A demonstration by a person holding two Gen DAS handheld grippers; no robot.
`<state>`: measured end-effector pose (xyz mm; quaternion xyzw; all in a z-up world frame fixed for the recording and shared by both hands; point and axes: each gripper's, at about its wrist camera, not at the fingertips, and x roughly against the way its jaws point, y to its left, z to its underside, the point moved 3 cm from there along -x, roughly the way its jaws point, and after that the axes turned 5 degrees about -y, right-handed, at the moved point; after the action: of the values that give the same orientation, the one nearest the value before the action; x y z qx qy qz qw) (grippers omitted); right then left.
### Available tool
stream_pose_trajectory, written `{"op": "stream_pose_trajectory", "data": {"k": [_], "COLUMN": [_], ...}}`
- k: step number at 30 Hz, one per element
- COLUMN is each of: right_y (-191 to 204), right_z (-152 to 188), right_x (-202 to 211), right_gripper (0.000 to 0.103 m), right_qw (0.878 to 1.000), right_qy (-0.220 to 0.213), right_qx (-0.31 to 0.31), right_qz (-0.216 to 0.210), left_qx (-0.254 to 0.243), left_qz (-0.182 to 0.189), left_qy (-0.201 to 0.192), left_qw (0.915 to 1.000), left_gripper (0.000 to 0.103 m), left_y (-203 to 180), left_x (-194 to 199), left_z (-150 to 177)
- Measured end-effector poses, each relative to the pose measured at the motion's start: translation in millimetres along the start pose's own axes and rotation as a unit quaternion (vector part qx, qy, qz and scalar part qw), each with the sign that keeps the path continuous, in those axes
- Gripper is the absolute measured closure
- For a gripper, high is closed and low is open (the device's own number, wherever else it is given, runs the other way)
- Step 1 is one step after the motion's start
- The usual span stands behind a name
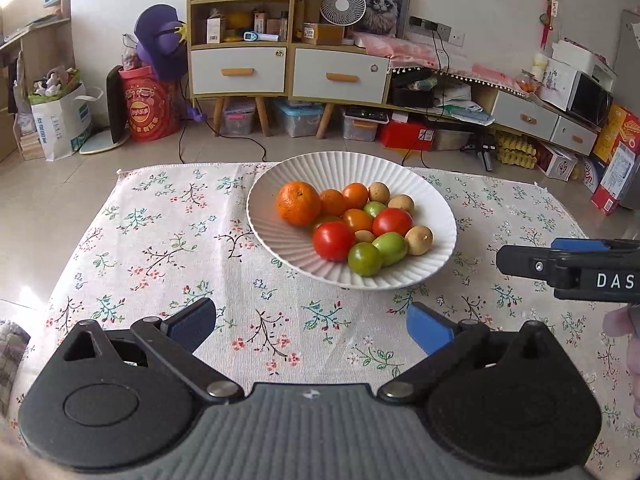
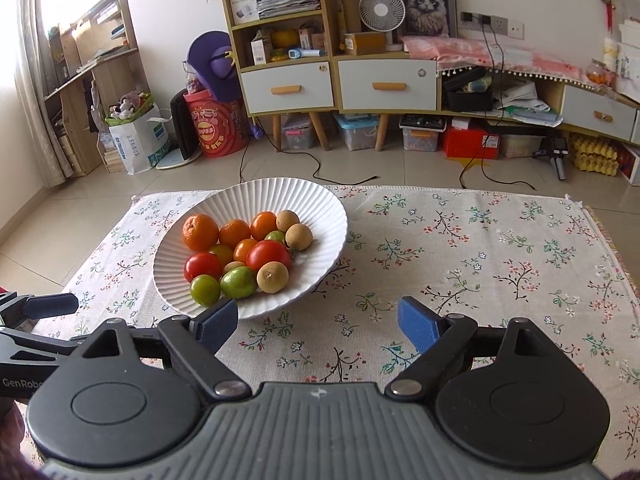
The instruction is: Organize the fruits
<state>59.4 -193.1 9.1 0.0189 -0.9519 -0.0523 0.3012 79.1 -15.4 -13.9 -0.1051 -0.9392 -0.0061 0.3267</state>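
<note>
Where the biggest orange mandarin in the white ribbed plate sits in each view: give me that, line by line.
Left wrist view: the biggest orange mandarin lies at the left end of the fruit pile, just left of picture centre.
Right wrist view: the same mandarin lies at the pile's upper left, in the picture's left half.
Shared landmark: the white ribbed plate on the floral tablecloth.
</note>
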Motion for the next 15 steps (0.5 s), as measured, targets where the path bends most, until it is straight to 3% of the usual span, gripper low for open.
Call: {"op": "stream_pose_trajectory", "data": {"k": [8, 15], "right_y": [12, 10], "right_z": [17, 22], "right_x": [31, 33], "right_gripper": [0.002, 0.001], "right_qw": [0.999, 0.998], "right_qy": [0.001, 0.031], "right_qx": [0.012, -0.019], "right_qz": [0.032, 0.056], "left_qx": [0.018, 0.022], "left_qz": [-0.03, -0.059], "left_qy": [0.02, 0.016], "left_qw": [0.9992, 0.9979], "left_gripper": [0.008, 0.008], "left_y": [-2, -7], "left_x": [25, 36], "left_z": [10, 13]}}
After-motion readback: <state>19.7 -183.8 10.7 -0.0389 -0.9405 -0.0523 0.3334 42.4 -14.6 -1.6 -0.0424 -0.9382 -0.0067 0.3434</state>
